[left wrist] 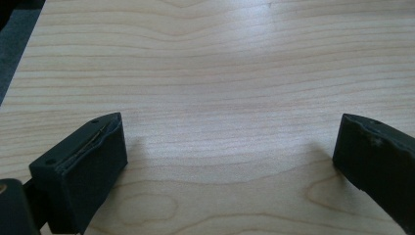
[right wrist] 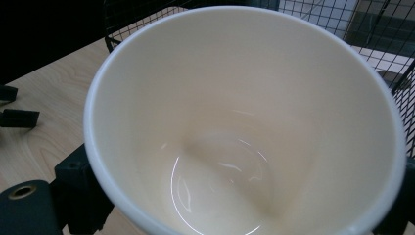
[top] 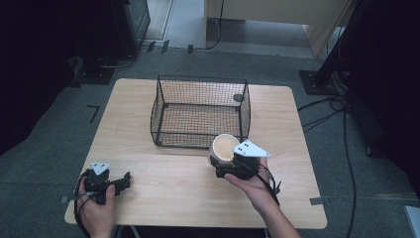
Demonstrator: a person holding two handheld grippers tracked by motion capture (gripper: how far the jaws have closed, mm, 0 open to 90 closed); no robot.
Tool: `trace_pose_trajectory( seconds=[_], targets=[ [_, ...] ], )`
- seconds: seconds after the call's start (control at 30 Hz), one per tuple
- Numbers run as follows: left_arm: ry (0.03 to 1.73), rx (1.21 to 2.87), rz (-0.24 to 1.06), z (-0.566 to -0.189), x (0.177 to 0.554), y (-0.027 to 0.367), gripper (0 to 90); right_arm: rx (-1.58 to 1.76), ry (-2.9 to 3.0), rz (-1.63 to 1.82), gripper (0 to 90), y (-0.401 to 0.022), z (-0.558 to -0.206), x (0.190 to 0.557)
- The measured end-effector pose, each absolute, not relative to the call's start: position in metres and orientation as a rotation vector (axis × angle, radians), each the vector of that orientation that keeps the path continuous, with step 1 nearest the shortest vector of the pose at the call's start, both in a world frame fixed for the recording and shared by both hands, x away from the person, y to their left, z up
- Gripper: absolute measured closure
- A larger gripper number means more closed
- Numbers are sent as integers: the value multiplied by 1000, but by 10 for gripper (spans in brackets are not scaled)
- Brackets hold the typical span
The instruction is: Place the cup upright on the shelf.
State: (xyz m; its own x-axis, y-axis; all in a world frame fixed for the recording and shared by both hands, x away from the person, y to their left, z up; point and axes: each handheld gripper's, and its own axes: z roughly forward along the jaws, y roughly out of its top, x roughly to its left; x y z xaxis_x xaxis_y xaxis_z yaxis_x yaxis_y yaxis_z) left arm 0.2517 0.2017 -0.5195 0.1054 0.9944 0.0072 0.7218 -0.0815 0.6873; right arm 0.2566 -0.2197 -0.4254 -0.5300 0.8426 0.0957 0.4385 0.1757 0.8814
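- Forearms and hands enter from the bottom edge of the high view, each holding a tool with a grey three-cornered plate on top.
- Left tool (top: 111, 182) sits at the lower left of the high view, low over the near-left part of the table (top: 163, 198), held by the left hand (top: 96, 210).
- Seen in the left gripper view, the left tool (left wrist: 230, 156) has its two black jaws spread wide apart, one at the lower left and one at the right edge, with bare wood grain between them and nothing held.
- Right tool (top: 225, 166) is just right of centre in the high view, held by the right hand (top: 255, 186), a cable trailing back along the wrist.
- Its jaws stand on either side of a cream cup (top: 225, 147), closed against the cup's wall; the cup tilts, its open mouth turned up toward the camera.
- From the right gripper view, the cup (right wrist: 244, 122) spans nearly the whole frame, glossy and empty inside, with a black jaw visible at the lower left beside its rim.
- Black wire basket (top: 161, 106) stands at the middle of the table, in the upper centre of the high view; the cup is just in front of its near right corner.
- Whether the cup touches the basket cannot be told.
- Basket mesh (right wrist: 381, 29) shows behind the cup at the upper right of the right gripper view.
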Motion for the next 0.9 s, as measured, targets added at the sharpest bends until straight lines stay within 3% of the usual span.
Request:
trace_pose_trajectory(
  seconds=[0.9],
  targets=[
    [1670, 1861, 673, -519, 252, 202, 0, 1209, 1969, 1301, 83, -210, -382, 320]
  ],
)
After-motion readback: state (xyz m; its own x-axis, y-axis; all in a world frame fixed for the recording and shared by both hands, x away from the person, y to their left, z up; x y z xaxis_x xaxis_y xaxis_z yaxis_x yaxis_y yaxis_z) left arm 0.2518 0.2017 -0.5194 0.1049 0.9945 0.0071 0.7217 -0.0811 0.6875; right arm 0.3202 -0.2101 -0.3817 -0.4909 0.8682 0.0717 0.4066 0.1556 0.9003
